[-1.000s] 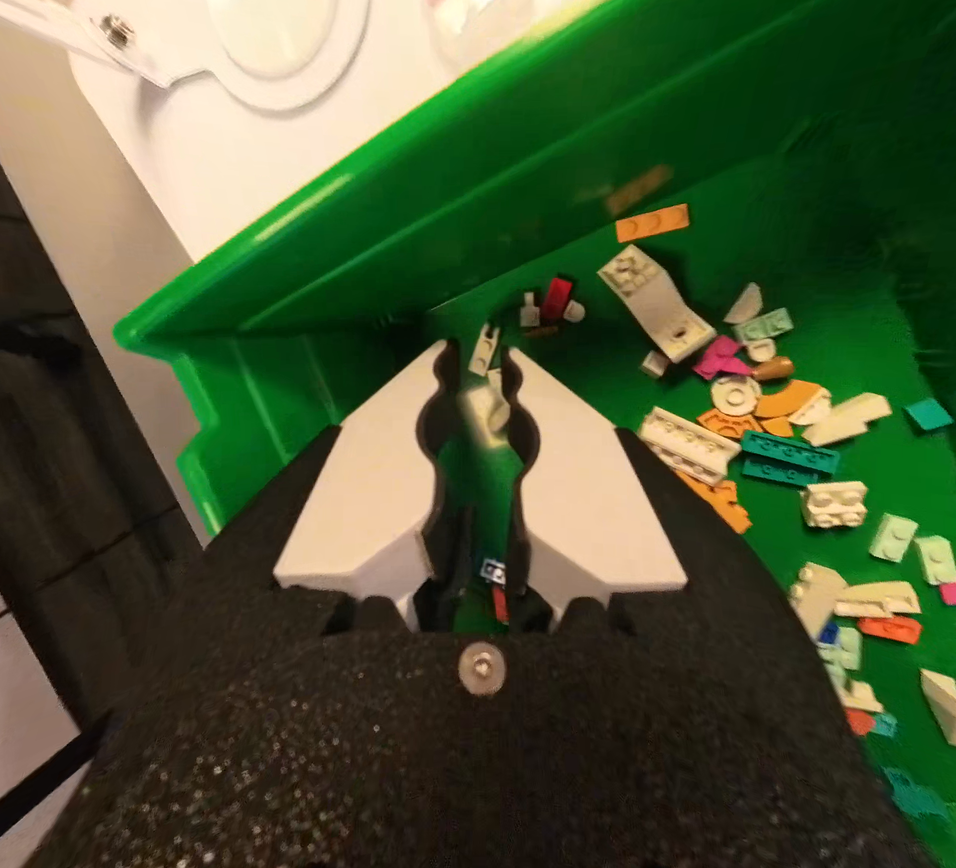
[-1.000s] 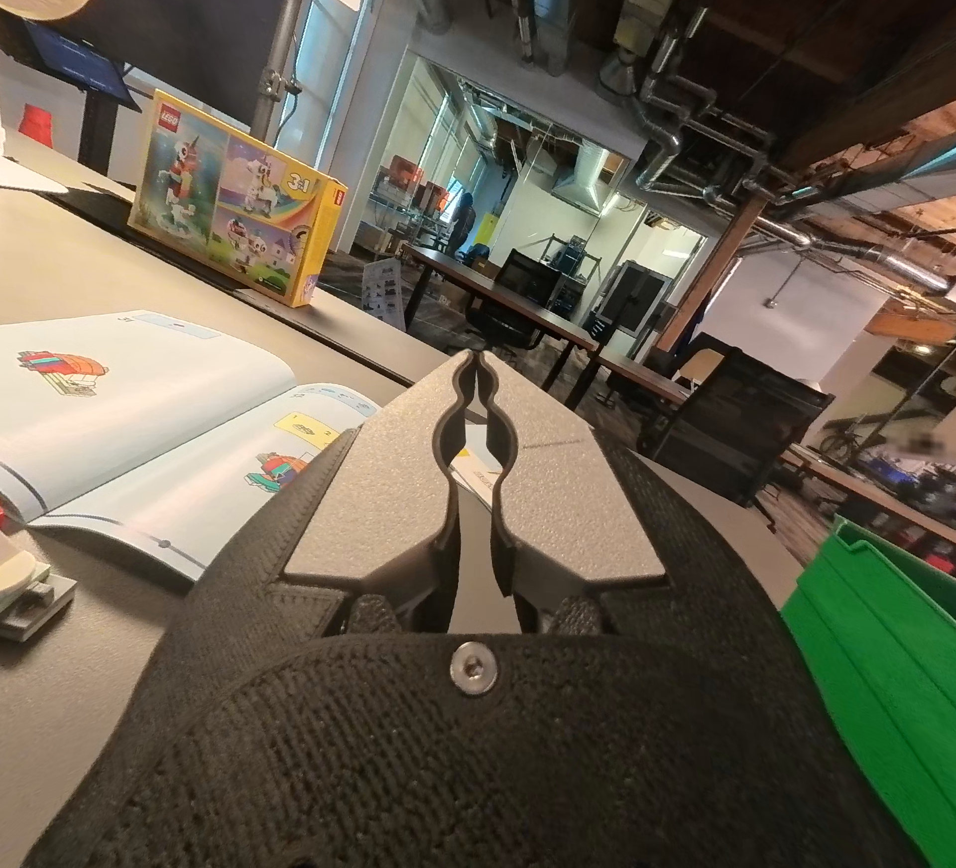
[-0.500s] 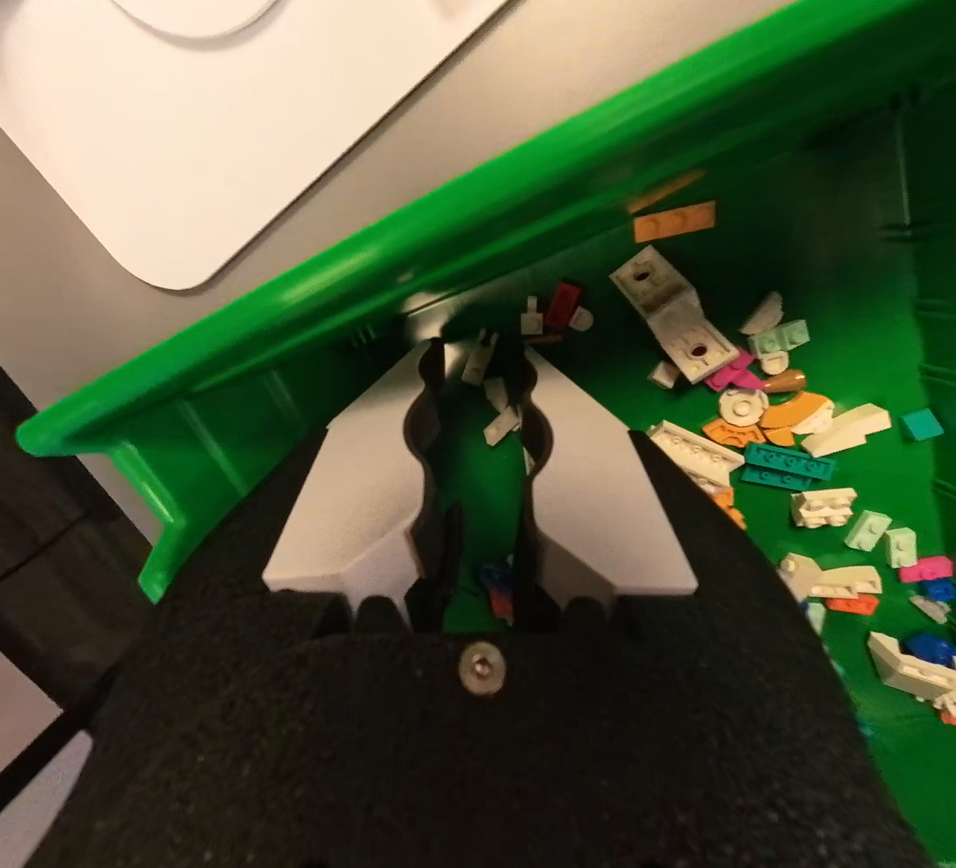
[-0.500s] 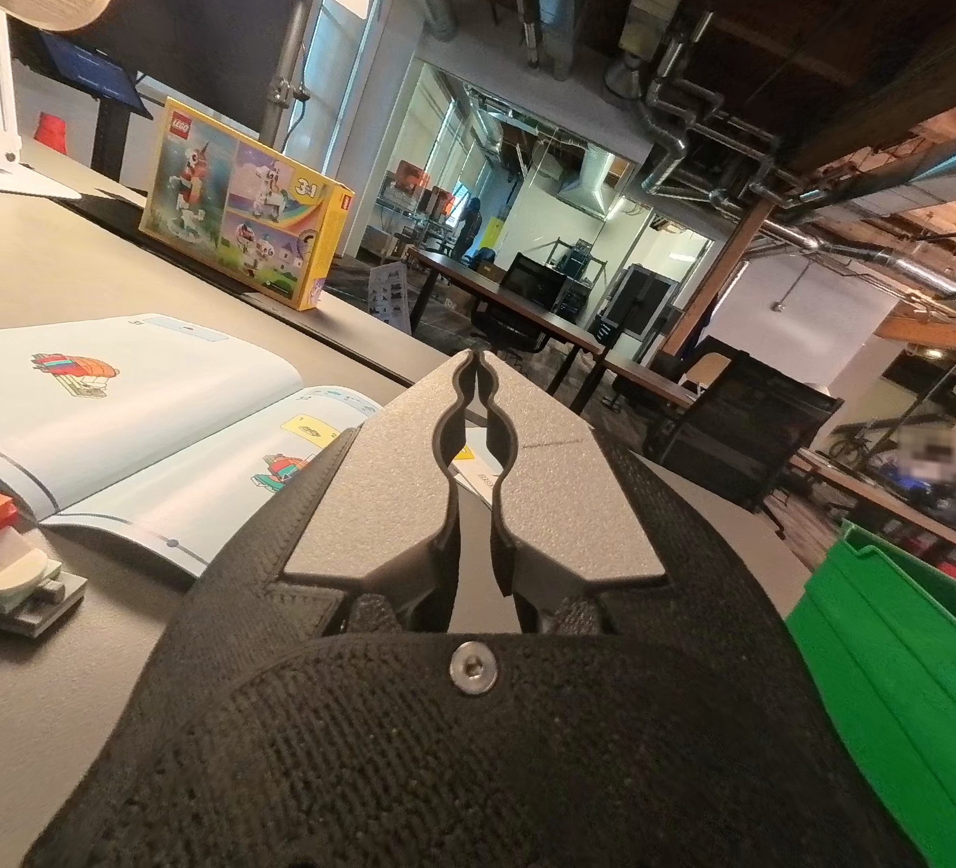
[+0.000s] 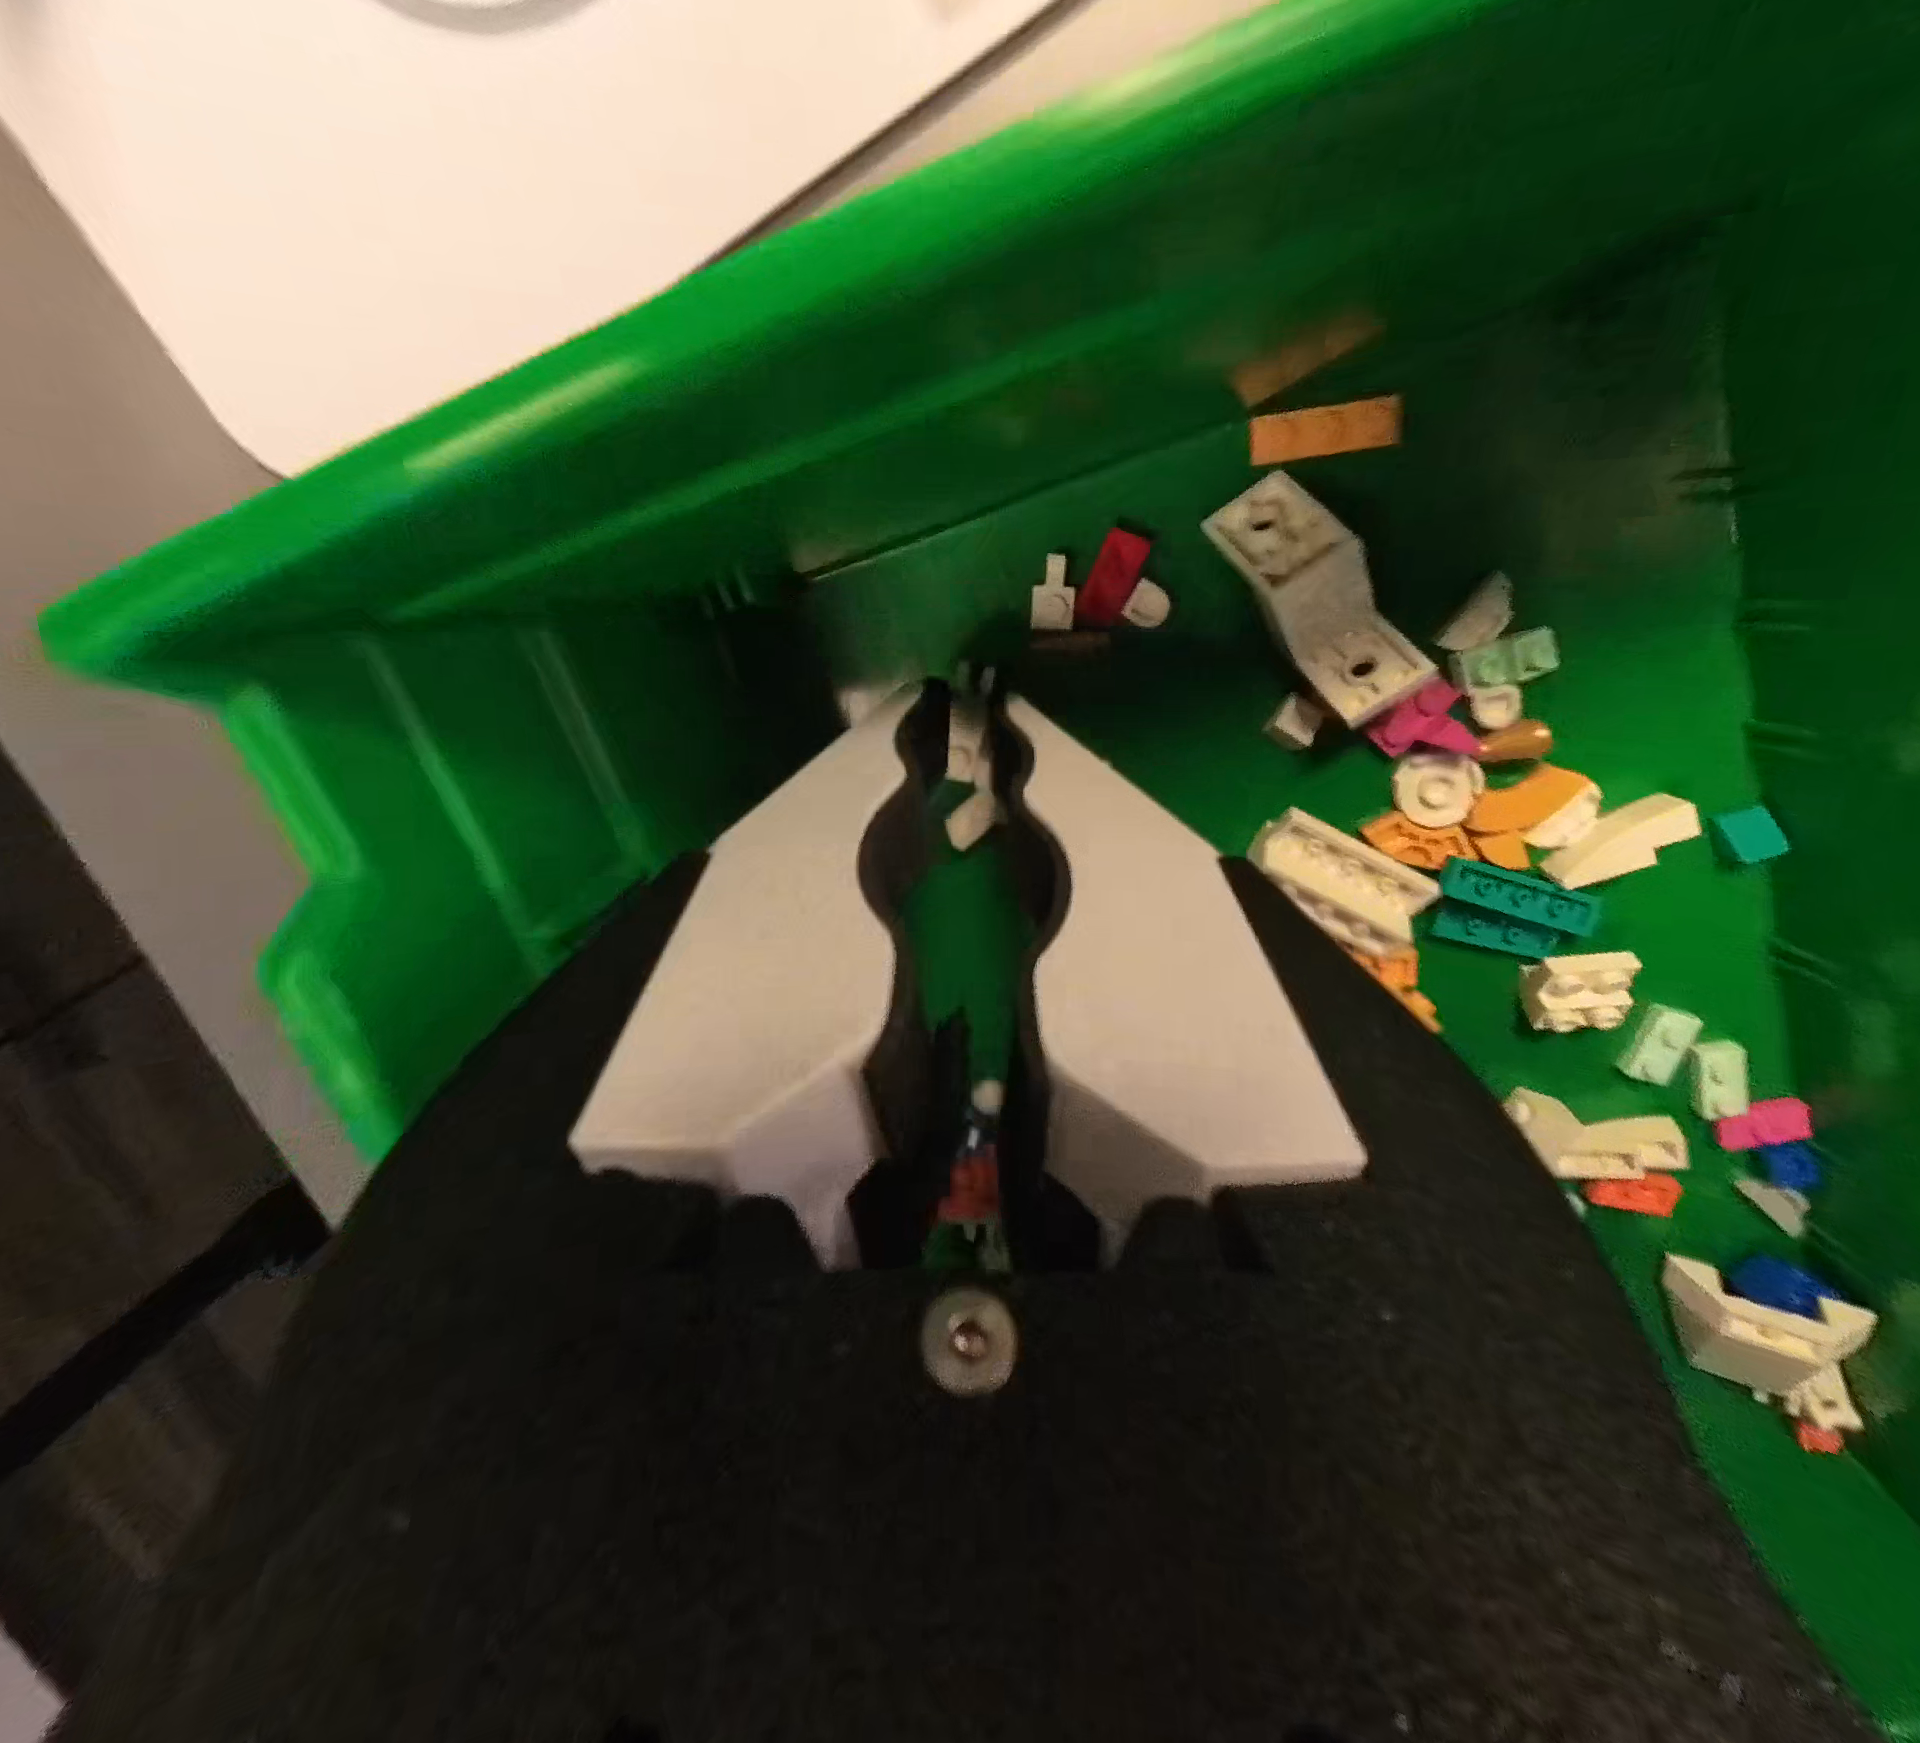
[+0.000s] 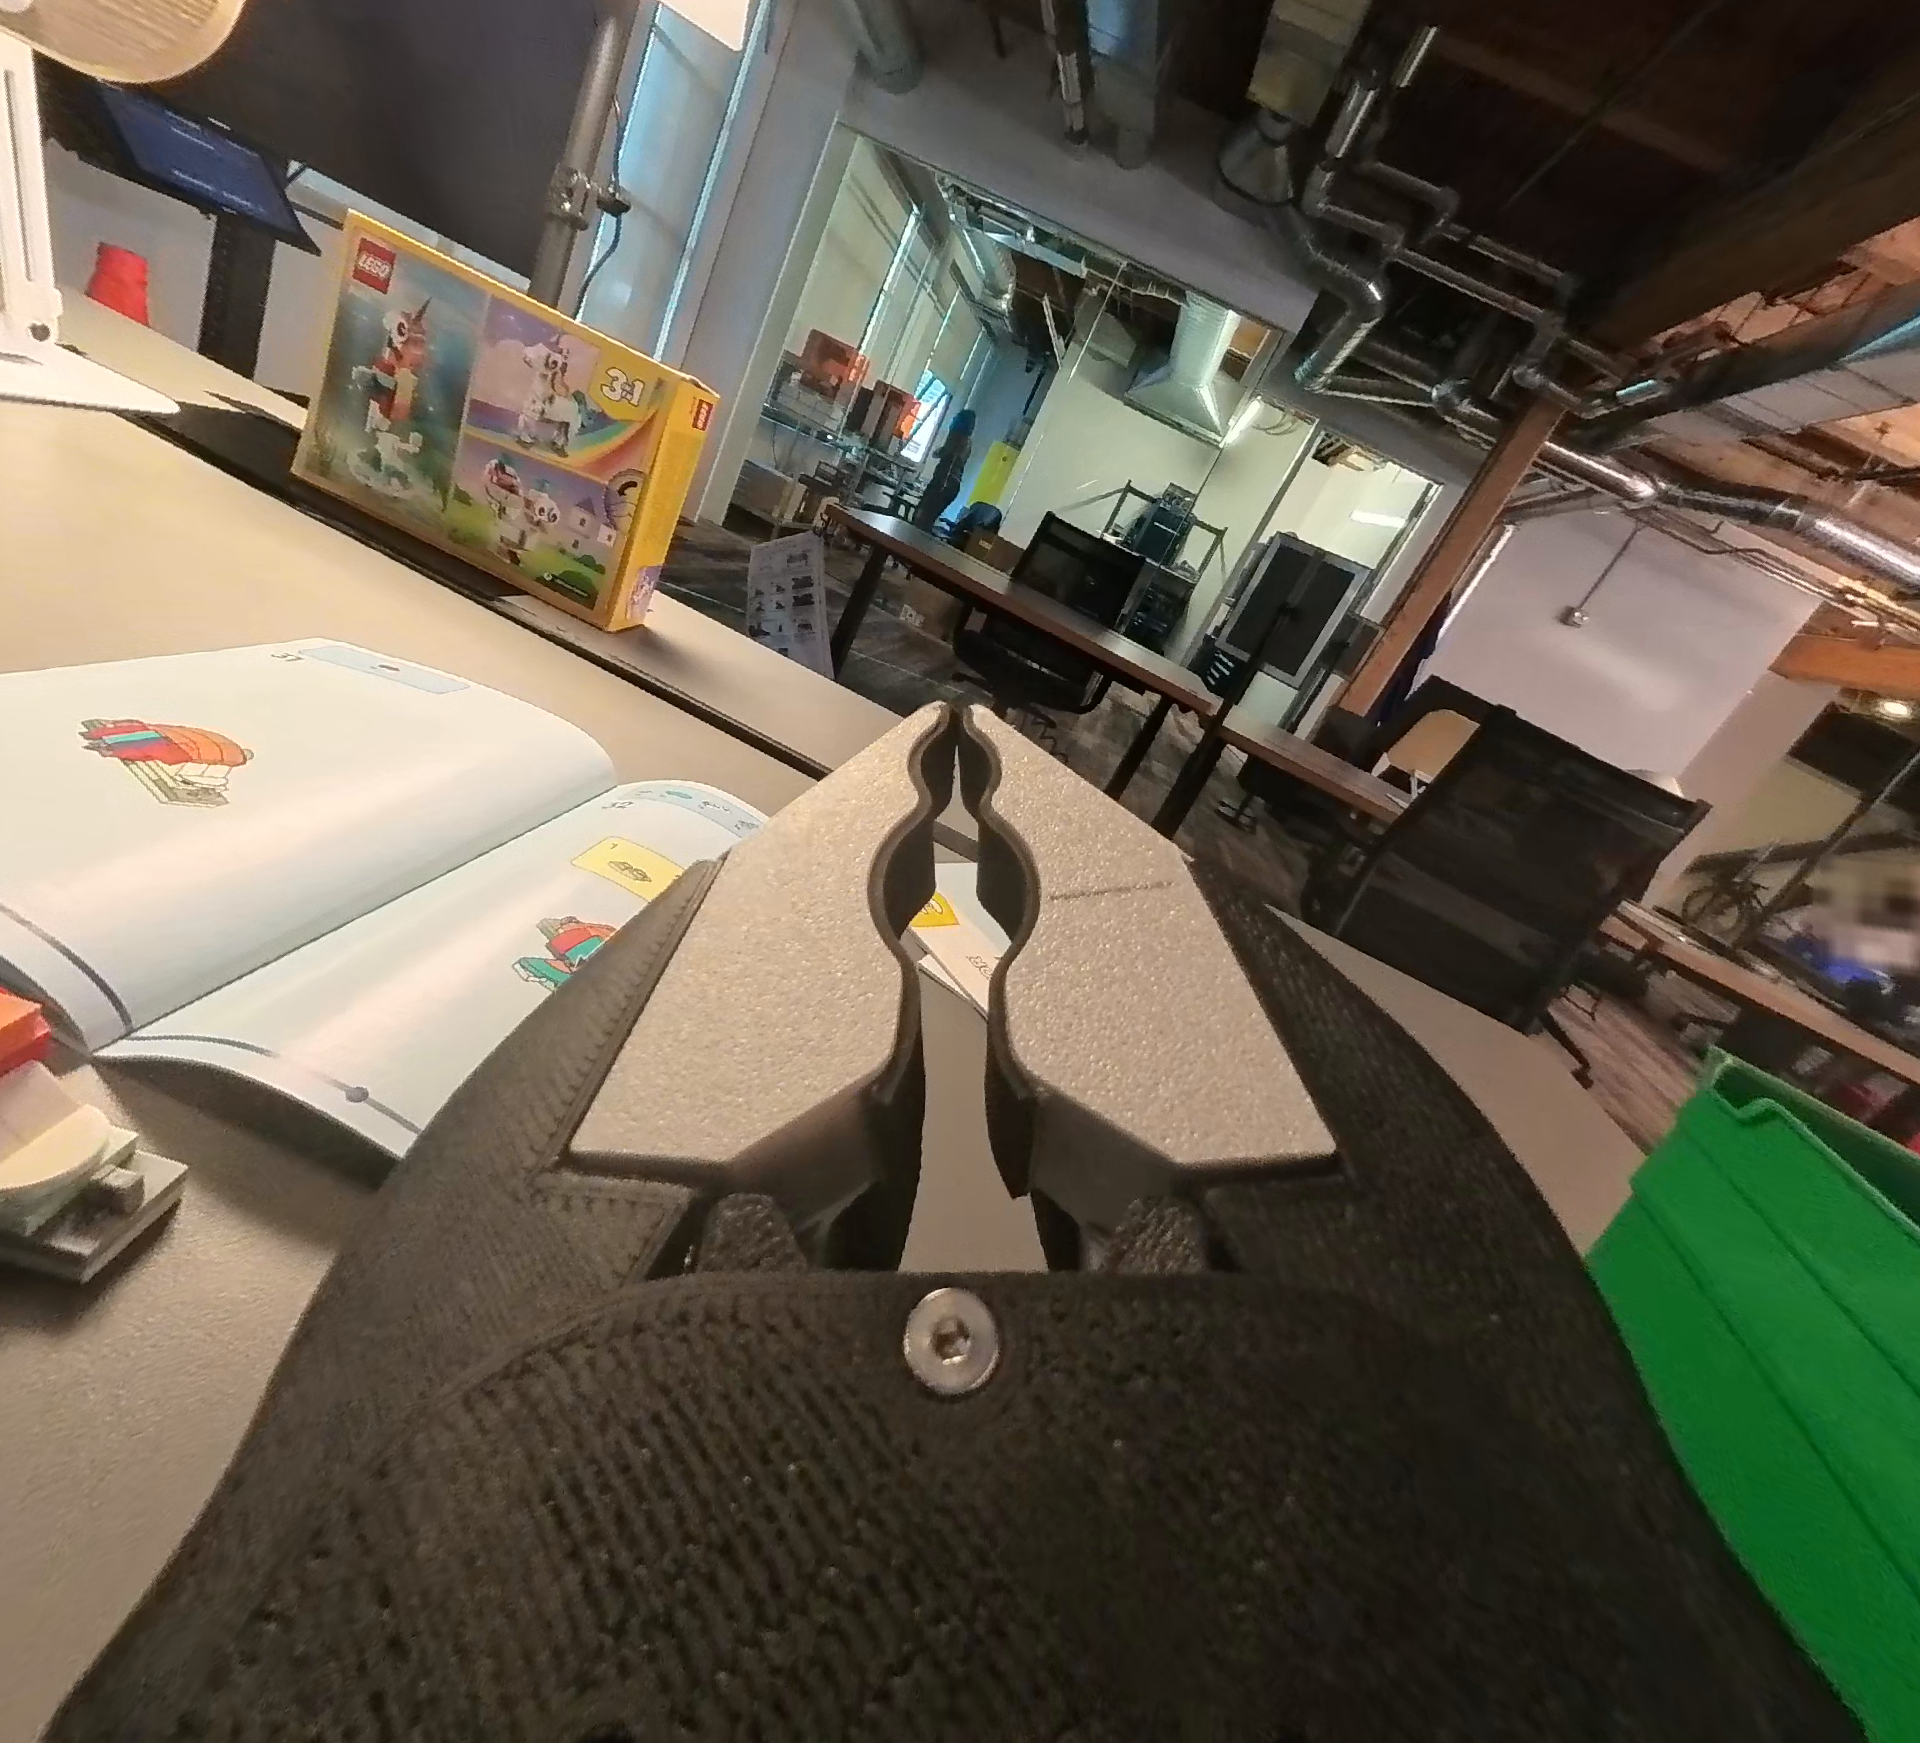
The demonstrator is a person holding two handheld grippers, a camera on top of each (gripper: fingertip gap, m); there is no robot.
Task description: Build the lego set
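Observation:
My left gripper [image 5: 966, 706] reaches into the green bin [image 5: 727, 467] near its back left corner. Its jaws stand close together around a small white lego piece [image 5: 969, 743] held between the tips; a second small white piece [image 5: 966, 823] lies just behind it. Several loose pieces in white, orange, teal and pink [image 5: 1455, 820] lie on the bin floor to the right. My right gripper [image 6: 956, 711] is shut and empty, held above the grey table [image 6: 156, 550] and pointing up into the room. A part-built model [image 6: 52, 1163] on a grey plate sits at the left edge.
An open instruction booklet [image 6: 260, 820] lies on the table ahead left of the right gripper. A yellow lego box [image 6: 499, 436] stands behind it. The green bin also shows in the right wrist view [image 6: 1766, 1278] at right. A white board [image 5: 468, 83] lies beyond the bin wall. One gripper's finger ends stand about 60 centimeters off the other's.
My left gripper went deeper toward the bin's back corner and its jaws narrowed onto the small white piece. My right gripper stayed shut and drifted slightly.

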